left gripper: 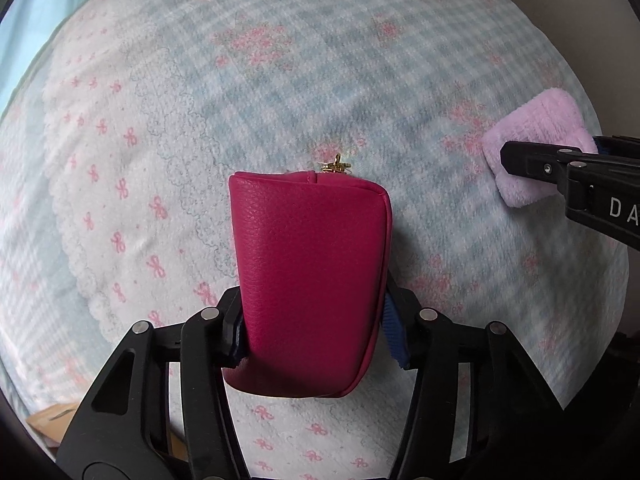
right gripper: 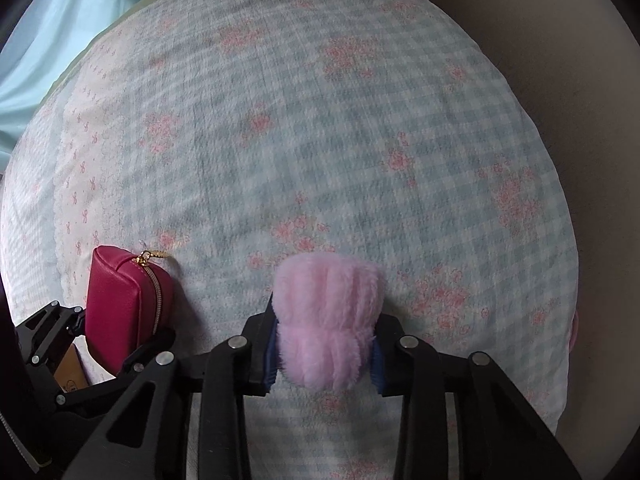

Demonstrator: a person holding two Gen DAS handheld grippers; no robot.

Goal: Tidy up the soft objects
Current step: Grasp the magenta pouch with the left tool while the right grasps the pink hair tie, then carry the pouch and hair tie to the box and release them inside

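Left gripper [left gripper: 316, 344] is clamping the magenta pouch [left gripper: 308, 280] across its body; right gripper [right gripper: 322, 356] is squeezing the pink plush [right gripper: 330, 320] (fluffy, compressing visibly); both are lying on the checked bedspread [right gripper: 320, 140], long axes pointing away between the fingers; pouch looking light, semi-stiff, slick; mid-body grips suiting both.

Left gripper [left gripper: 316, 332] pointing down at the checked blanket [left gripper: 280, 80], pads clamped on the magenta pouch [left gripper: 308, 280]. Right gripper [right gripper: 324, 354] beside it, likewise pointing down, pads squeezing the pink plush [right gripper: 328, 320].
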